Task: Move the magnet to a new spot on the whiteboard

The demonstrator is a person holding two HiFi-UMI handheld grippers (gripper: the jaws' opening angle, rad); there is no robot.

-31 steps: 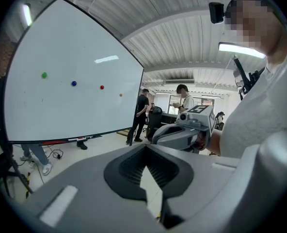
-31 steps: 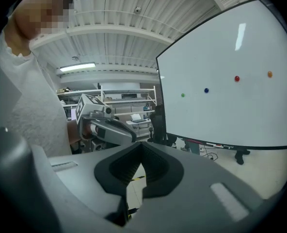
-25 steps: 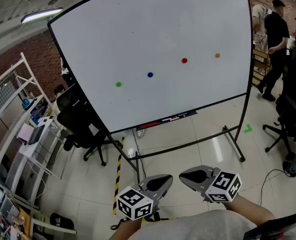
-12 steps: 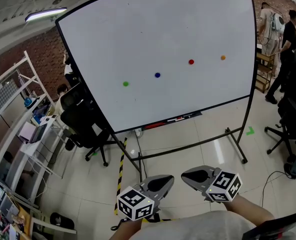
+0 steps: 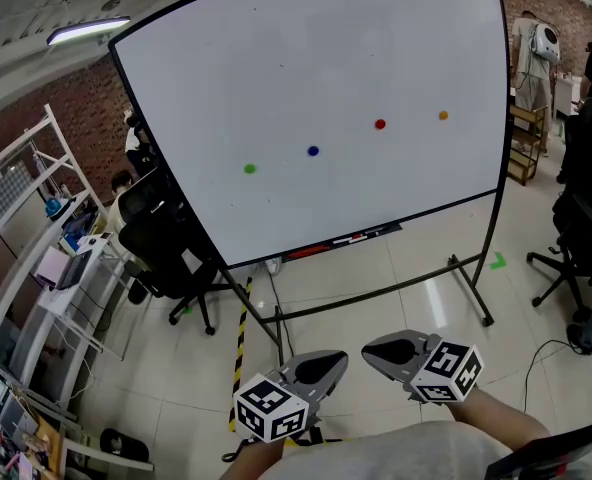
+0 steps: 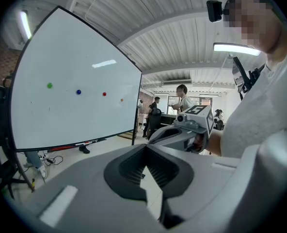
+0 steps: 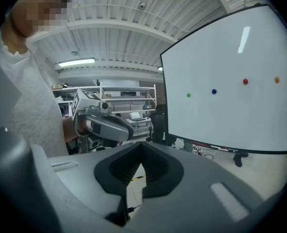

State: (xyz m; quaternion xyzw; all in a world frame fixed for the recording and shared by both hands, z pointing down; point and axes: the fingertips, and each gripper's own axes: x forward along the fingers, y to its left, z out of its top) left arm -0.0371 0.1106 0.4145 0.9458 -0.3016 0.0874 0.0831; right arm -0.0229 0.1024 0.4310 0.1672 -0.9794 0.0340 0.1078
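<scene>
The left tool (image 5: 333, 359) and right tool (image 5: 370, 348) hang near and low, side by side, each with jaws together on nothing. Far ahead on the whiteboard (image 5: 356, 48), left to right, sit the green magnet (image 5: 249, 168), blue magnet (image 5: 313, 151), red magnet (image 5: 380, 124) and orange magnet (image 5: 443, 115).

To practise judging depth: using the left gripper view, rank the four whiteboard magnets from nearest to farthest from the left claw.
1. Green magnet, far left, looks largest.
2. Blue magnet, next rightward.
3. Red magnet, further right.
4. Orange magnet, rightmost, looks smallest.
</scene>
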